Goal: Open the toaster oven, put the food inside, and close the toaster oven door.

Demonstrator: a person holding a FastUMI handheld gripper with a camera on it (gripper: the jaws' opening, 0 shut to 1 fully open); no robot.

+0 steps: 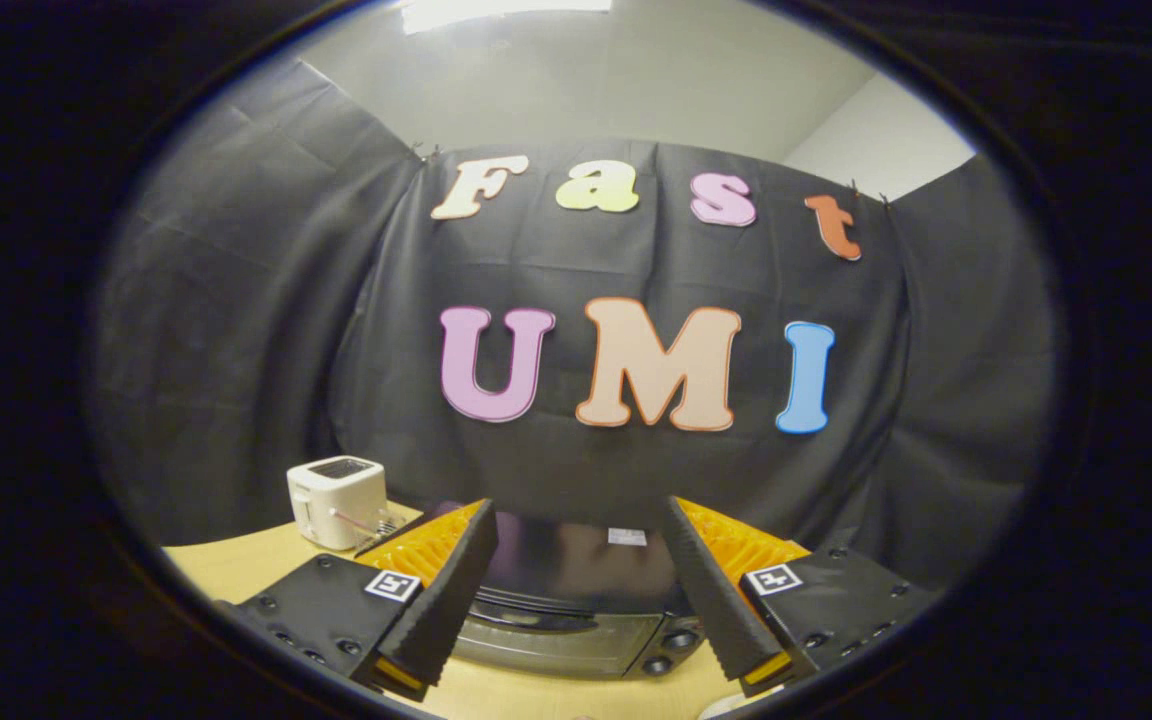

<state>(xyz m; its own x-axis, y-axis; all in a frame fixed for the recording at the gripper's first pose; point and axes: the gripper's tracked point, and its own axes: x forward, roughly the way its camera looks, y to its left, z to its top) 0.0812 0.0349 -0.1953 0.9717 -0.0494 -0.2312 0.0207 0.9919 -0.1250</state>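
A dark toaster oven (566,600) stands on the wooden table (236,565), seen from above between and just ahead of my fingers. Its door looks closed, with the handle (536,612) along the top of the glass front and knobs (676,640) at its right side. My gripper (576,520) hangs above the oven, open, with nothing between its fingers (451,590). A white sliver (736,705) shows at the table's near edge, right of the oven; I cannot tell what it is.
A small white pop-up toaster (338,500) sits on the table to the left, behind the left finger, with a cable (361,522) running from it. The booth's black cloth wall hangs close behind the oven.
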